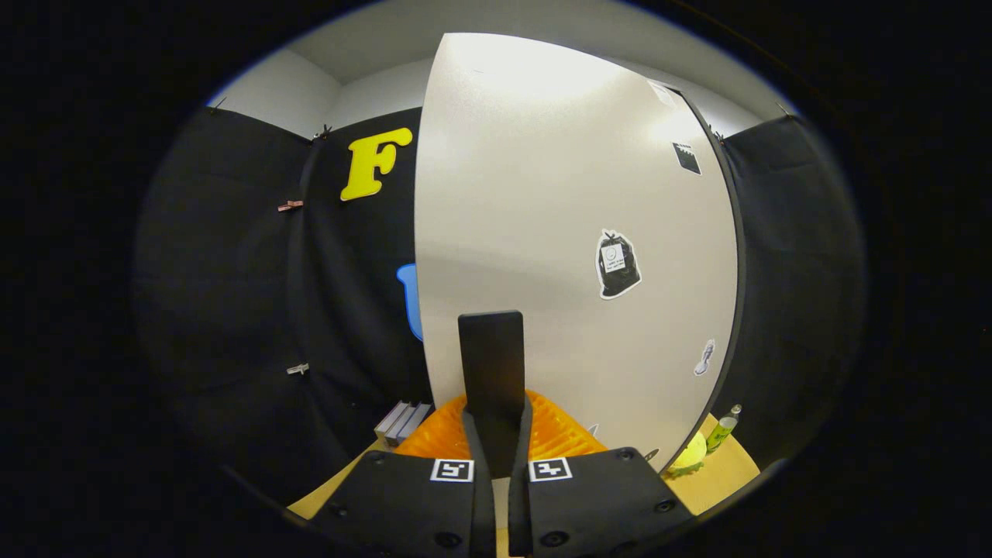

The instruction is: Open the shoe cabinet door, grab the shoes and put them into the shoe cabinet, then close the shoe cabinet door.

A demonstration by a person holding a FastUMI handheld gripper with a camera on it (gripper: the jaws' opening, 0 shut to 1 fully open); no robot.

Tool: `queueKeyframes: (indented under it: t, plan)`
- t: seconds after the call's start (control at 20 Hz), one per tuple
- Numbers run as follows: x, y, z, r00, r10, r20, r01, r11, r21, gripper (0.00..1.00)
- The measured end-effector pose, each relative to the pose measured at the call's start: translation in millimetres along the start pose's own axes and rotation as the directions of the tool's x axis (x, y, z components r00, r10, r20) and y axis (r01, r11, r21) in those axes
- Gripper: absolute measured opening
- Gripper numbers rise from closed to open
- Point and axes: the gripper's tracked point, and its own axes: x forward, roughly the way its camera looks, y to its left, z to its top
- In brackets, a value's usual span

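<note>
1. The gripper (490, 325) is standing in the lower middle of the picture with its two fingers pressed together into one upright bar, and nothing is showing between them
2. The orange shoe (558, 434) is lying just beyond the fingers, spreading out on both sides of them low in the picture. It is sitting on the table (728, 473) in front of the cabinet, not inside it, and the fingers are not gripping it
3. The shoe cabinet door (542, 194) is filling the middle and upper right of the picture as a broad pale panel right behind the shoe. It is looking shut, or nearly so, since no opening or shelf is showing, though I cannot tell this for certain
4. A black sticker (618, 265) is sitting on the door at right of centre
5. Grey blocks (401, 422) are lying at lower left beside the shoe, and a green bottle (722, 430) is standing at lower right past the door's edge
6. Judging from this, the task is looking barely begun: opening the door, grabbing and stowing the shoe, and closing the door are all still waiting
</note>
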Motion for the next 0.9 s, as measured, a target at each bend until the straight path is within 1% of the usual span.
queueKeyframes:
  t: [0.3, 0.55, 0.7, 0.9]
  plan:
    - [-36, -12, 2, 0.993, 0.114, -0.034, -0.114, 0.993, 0.004, 0.11]
    - [-74, -39, 2, 0.977, 0.208, -0.045, -0.208, 0.978, -0.005, 0.11]
    - [-89, -58, 5, 0.974, 0.223, -0.039, -0.223, 0.975, -0.005, 0.11]
    - [-108, -82, 6, 0.978, 0.207, -0.032, -0.207, 0.978, -0.003, 0.1]
